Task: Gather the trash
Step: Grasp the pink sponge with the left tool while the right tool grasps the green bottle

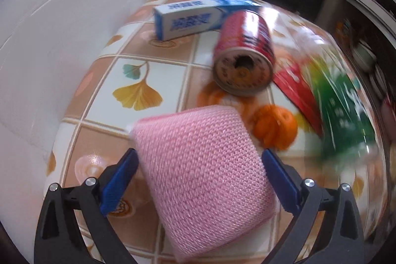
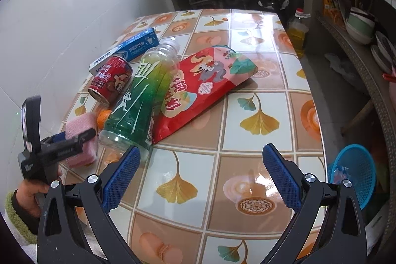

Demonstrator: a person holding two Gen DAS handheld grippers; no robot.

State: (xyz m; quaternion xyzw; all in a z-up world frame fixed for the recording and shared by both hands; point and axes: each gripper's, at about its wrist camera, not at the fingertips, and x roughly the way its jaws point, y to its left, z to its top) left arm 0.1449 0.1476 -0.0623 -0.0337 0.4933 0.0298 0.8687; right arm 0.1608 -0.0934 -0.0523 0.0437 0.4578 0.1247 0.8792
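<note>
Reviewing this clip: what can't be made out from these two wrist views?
- Left wrist view: the green bottle and red snack bag are motion-blurred, so labels are unreadable.
- Left view: whether the left hand-held gripper pads touch the pink sponge.
- Right view: the orange peel is mostly behind the bottle.
- Blue basket contents: too small.

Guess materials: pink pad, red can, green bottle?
Pink pad: knitted synthetic mesh, likely over sponge; looped weave shows, matte. Red can: metal, probably; glossy printed wall, shiny rimmed end with an opening. Green bottle: clear plastic; light passes through, with a printed green label.
</note>
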